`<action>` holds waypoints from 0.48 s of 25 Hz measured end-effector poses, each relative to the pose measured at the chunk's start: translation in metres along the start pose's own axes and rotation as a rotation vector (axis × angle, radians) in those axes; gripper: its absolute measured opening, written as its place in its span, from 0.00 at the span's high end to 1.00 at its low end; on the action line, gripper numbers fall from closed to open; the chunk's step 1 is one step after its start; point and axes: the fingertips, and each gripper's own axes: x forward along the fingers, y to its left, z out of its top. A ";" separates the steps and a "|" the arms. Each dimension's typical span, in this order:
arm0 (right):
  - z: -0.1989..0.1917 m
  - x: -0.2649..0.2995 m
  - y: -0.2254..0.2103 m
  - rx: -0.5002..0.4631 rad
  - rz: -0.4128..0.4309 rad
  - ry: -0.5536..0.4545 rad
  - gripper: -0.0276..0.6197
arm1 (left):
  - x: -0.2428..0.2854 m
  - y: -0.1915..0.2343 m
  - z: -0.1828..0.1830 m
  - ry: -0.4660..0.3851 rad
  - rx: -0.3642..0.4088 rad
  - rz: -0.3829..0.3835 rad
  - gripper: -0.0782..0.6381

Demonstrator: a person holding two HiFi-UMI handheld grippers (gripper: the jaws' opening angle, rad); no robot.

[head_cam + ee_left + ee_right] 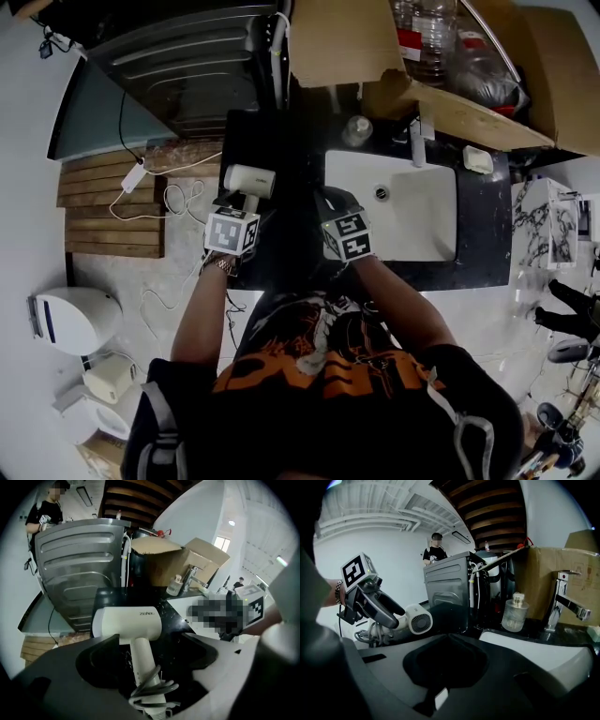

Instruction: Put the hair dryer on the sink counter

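At the left of the head view, the left tool point(241, 202) stood wide open over the dryer point(248, 180), its jaws on either side of the handle point(143, 658) with a gap on each side, pressing on nothing. The dryer lay on the dark desk point(281, 150), left of the sink point(422, 225), barrel away from the person and handle pointing back toward the tool. By its look it was already set down where the task wanted it. Its cord point(152, 693) was looped in a bundle round the handle's lower end. The shell looked like hard, smooth plastic, so it would probably feel stiff, fairly light and somewhat slippery, with most of its weight up in the barrel. The straight handle, above the cord bundle, seemed the best place to grip. The round barrel would likely be too wide and could roll out of the jaws, and the soft cord could slip loose and snag. Toward the right, the right tool point(447, 639) was closed and empty, held near the sink's front edge, well clear of the dryer.
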 end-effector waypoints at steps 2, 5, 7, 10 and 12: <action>-0.001 -0.002 0.001 0.001 0.001 -0.001 0.94 | -0.009 0.004 0.011 -0.062 0.024 0.024 0.32; 0.001 -0.004 0.000 0.003 -0.001 -0.006 0.94 | -0.029 0.006 0.037 -0.168 0.067 0.068 0.40; 0.003 -0.006 -0.001 0.005 -0.004 -0.012 0.94 | -0.038 0.006 0.050 -0.238 0.091 0.087 0.56; 0.009 -0.011 0.001 0.000 -0.003 -0.027 0.94 | -0.046 0.004 0.056 -0.287 0.110 0.112 0.65; 0.015 -0.016 0.004 -0.004 -0.001 -0.041 0.94 | -0.050 0.002 0.055 -0.305 0.112 0.121 0.67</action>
